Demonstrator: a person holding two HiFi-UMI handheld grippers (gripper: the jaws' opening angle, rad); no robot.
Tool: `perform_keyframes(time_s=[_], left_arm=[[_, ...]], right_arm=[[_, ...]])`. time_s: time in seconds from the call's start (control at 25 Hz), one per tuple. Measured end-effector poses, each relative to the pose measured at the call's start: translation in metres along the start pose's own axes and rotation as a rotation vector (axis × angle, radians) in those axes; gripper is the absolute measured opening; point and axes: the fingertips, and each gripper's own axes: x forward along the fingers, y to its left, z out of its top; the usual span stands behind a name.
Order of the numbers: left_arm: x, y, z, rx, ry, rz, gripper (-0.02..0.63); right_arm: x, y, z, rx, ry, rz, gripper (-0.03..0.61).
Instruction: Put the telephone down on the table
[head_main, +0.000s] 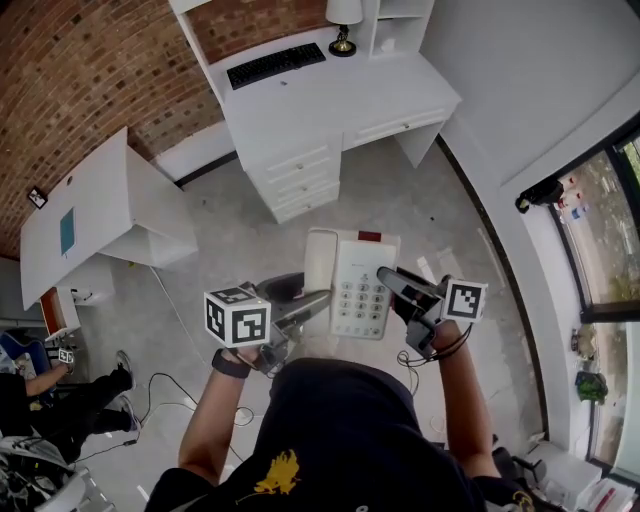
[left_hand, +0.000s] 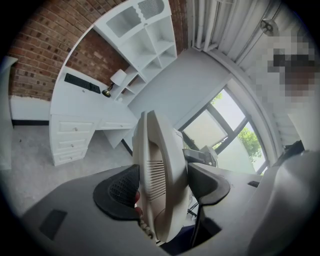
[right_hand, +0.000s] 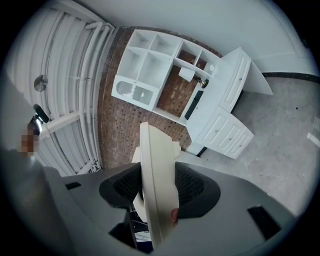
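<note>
Head view downward; gripper views near, desk (head_main: 330, 95) shared

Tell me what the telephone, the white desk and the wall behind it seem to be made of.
The telephone looks like moulded plastic, cream and slightly matte; rounded edges and moulded slits suggest it. The desk is probably painted wood or board: even white, panelled drawer fronts. The wall is brick, rough, mottled red-brown with pale joints; solid or facing, I cannot tell.

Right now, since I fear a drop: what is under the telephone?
Only grey floor shows around the edges of the telephone, which is held in the air. The patch straight below is covered by the telephone itself.
</note>
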Motion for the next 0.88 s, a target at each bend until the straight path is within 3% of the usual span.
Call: perform_keyframes(time_s=[0.4,0.88], left_arm=[[0.002,0.078,0.095,-0.007,-0.015,-0.028,0.314],[0.014,0.115,0.132,0.005,-0.011,-0.049,0.313]], right_arm=[[0.090,-0.019,0.081,-0.012,0.006,-0.032,0.199],[0.121,-0.037,0.117,-0.031,-0.019,-0.045,0.199]])
